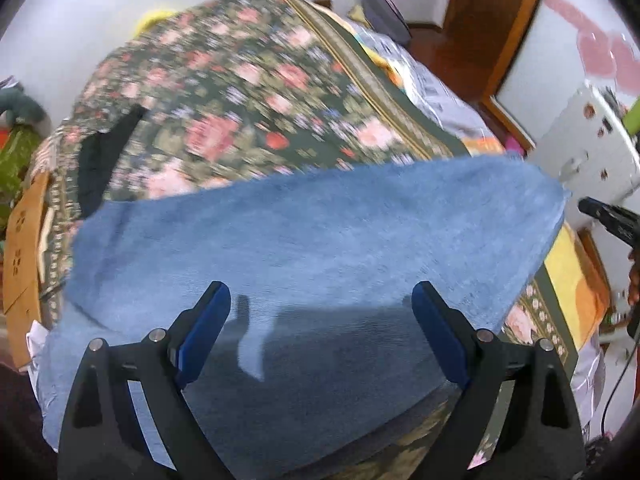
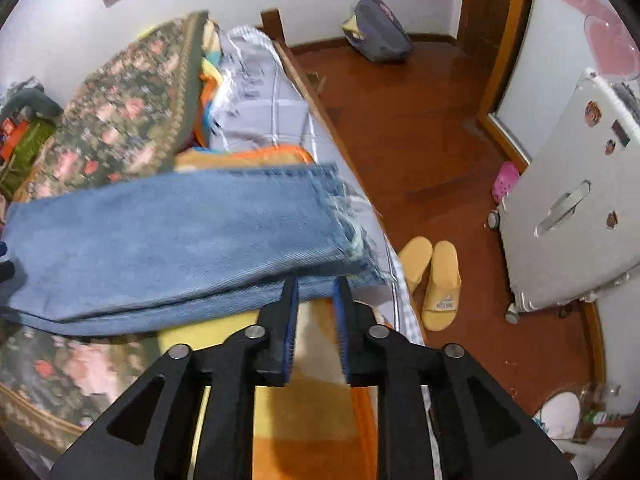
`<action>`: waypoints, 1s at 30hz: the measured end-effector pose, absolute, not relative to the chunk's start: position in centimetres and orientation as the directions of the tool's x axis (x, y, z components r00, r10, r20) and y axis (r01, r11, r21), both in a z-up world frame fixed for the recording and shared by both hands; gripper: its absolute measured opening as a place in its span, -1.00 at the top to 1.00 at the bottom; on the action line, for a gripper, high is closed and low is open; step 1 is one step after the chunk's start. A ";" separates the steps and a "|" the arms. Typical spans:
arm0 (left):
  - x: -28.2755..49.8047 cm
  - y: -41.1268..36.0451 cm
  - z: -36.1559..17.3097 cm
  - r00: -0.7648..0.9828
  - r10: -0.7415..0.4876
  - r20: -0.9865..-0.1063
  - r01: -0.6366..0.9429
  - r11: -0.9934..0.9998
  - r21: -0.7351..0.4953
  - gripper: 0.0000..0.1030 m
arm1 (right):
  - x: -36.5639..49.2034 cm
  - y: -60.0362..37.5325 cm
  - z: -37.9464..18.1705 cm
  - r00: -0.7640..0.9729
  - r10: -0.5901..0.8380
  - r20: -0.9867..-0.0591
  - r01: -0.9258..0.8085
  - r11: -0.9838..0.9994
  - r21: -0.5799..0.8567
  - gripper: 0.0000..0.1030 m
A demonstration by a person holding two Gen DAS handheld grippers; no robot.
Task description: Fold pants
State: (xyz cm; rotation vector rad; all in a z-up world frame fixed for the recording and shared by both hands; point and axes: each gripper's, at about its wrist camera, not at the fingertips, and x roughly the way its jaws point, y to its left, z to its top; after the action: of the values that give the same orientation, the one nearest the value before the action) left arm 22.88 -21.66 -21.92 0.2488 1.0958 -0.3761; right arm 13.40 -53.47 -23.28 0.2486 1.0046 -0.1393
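The blue denim pants [image 1: 312, 248] lie across the bed, on top of the floral bedspread [image 1: 224, 92], which serves as the landmark here. They stretch crosswise over its near part, with the frayed leg hems [image 2: 352, 232] reaching past the bedspread's edge toward the side of the bed nearest the wooden floor [image 2: 420, 128].

The left gripper [image 1: 322, 304] hovers over the pants with its blue-padded fingers [image 1: 208, 332] spread wide apart, nothing between them; its shadow falls on the denim below. Both frames are motion-blurred, so fine fabric detail is hard to read.

The right gripper [image 2: 316, 284] sits at the near edge of the pants close to the frayed hems, its fingers [image 2: 290, 320] drawn close but with a narrow gap showing between the pads (whether the tips actually pinch the denim edge I cannot tell, since the cloth covers them there).

Beyond the bedspread's far border lies a pale checked sheet [image 2: 256, 112]. On the floor off that same side stand a pair of yellow slippers [image 2: 432, 276], a silver suitcase [image 2: 568, 208] and, farther back by the wall, a grey backpack [image 2: 380, 28].
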 end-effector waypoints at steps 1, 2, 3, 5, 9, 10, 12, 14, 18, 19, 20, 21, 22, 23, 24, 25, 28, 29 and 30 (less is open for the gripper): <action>22.9 -20.9 -21.3 0.425 -0.174 -0.888 0.401 0.916 0.013 -0.80 | 13.4 -53.0 -22.2 0.557 0.006 -0.830 0.216 0.964 0.152 0.48; 22.9 -19.5 -20.2 0.457 -0.170 -0.873 0.377 0.926 0.018 -0.80 | 13.5 -52.5 -21.4 0.578 0.012 -0.816 0.203 0.966 0.158 0.44; 23.1 -18.6 -19.5 0.480 -0.165 -0.862 0.359 0.933 0.021 -0.80 | 13.8 -51.6 -20.0 0.605 0.021 -0.796 0.180 0.970 0.163 0.40; 23.1 -16.1 -17.9 0.528 -0.154 -0.835 0.317 0.948 0.026 -0.80 | 14.4 -49.6 -17.9 0.647 0.044 -0.761 0.129 0.978 0.166 0.35; 22.9 -9.3 -14.9 0.607 -0.116 -0.786 0.215 0.976 0.021 -0.80 | 16.1 -44.7 -15.0 0.707 0.106 -0.699 0.010 0.987 0.160 0.23; 22.9 -7.7 -14.4 0.620 -0.104 -0.778 0.191 0.981 0.021 -0.81 | 16.8 -42.8 -14.2 0.719 0.130 -0.683 -0.030 0.987 0.155 0.23; 22.8 -3.7 -13.5 0.646 -0.066 -0.760 0.132 0.991 0.025 -0.85 | 17.9 -39.8 -13.4 0.730 0.170 -0.662 -0.094 0.984 0.149 0.22; 22.7 0.5 -13.1 0.663 -0.018 -0.749 0.069 0.997 0.037 -0.88 | 18.9 -36.6 -13.0 0.733 0.212 -0.647 -0.157 0.977 0.142 0.14; 22.8 8.0 -13.7 0.649 0.081 -0.756 -0.048 0.997 0.066 -0.89 | 21.4 -30.4 -13.4 0.709 0.281 -0.646 -0.269 0.956 0.121 0.04; 22.8 9.8 -14.0 0.638 0.098 -0.764 -0.073 0.995 0.067 -0.89 | 22.1 -29.0 -13.7 0.697 0.297 -0.652 -0.293 0.949 0.119 0.04; 22.9 12.1 -14.7 0.619 0.118 -0.777 -0.104 0.992 0.068 -0.89 | 22.7 -27.9 -14.0 0.685 0.313 -0.657 -0.314 0.942 0.120 0.04; 22.9 13.6 -15.2 0.604 0.130 -0.786 -0.124 0.990 0.068 -0.89 | 23.5 -26.3 -14.4 0.667 0.337 -0.665 -0.344 0.930 0.126 0.04; 23.0 15.7 -16.2 0.581 0.145 -0.801 -0.153 0.986 0.068 -0.89 | 24.1 -25.1 -14.7 0.652 0.353 -0.671 -0.365 0.922 0.131 0.04; 23.1 17.3 -17.0 0.559 0.160 -0.813 -0.177 0.982 0.072 -0.89 | 24.9 -23.6 -15.2 0.632 0.374 -0.679 -0.391 0.910 0.137 0.04; 23.1 18.5 -17.8 0.541 0.172 -0.823 -0.197 0.978 0.075 -0.89 | 25.6 -22.3 -15.5 0.616 0.390 -0.684 -0.412 0.900 0.141 0.04; 23.1 19.8 -18.7 0.521 0.181 -0.834 -0.216 0.973 0.077 -0.89 | 26.4 -21.1 -15.9 0.603 0.404 -0.688 -0.433 0.890 0.143 0.04; 23.3 23.4 -21.7 0.456 0.181 -0.872 -0.267 0.962 0.060 -0.89 | 28.6 -17.4 -17.0 0.549 0.429 -0.717 -0.491 0.860 0.139 0.04; 23.3 24.6 -22.9 0.431 0.179 -0.884 -0.286 0.957 0.054 -0.89 | 29.4 -16.2 -17.4 0.530 0.434 -0.728 -0.507 0.851 0.138 0.04; 23.4 25.1 -23.6 0.415 0.177 -0.892 -0.297 0.954 0.051 -0.89 | 29.8 -15.7 -17.5 0.517 0.439 -0.735 -0.519 0.843 0.139 0.03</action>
State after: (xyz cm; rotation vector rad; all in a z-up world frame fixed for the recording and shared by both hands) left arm 23.38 25.13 -23.64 -0.1214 1.1039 0.2984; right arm 29.76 -15.69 -17.53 -0.1024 0.8515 0.5764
